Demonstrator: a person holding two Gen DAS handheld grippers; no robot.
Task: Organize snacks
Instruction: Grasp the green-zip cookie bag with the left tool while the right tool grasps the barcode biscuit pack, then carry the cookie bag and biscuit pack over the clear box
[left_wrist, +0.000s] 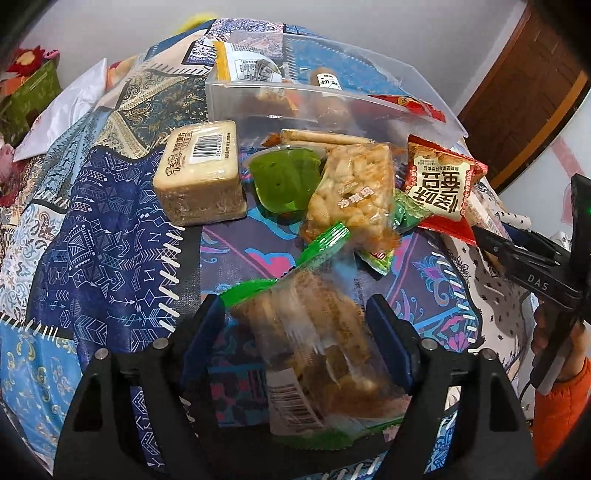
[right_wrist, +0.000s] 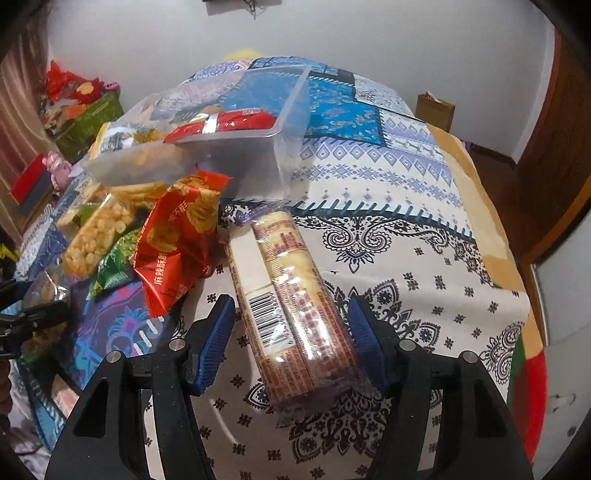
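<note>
Beside clear bin (left_wrist: 236, 99), snack pile (left_wrist: 354, 192), patterned cloth (left_wrist: 110, 221)

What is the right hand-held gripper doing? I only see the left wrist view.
Observer: The right hand-held gripper is open around a long cracker pack lying on the white patterned cloth.
Operator: Is it gripping yet?
Observer: No, there is a gap between the left blue pad and the pack.
Operator: What is beside that pack?
Observer: A crinkled red snack bag lies to its left, touching the clear bin.
</note>
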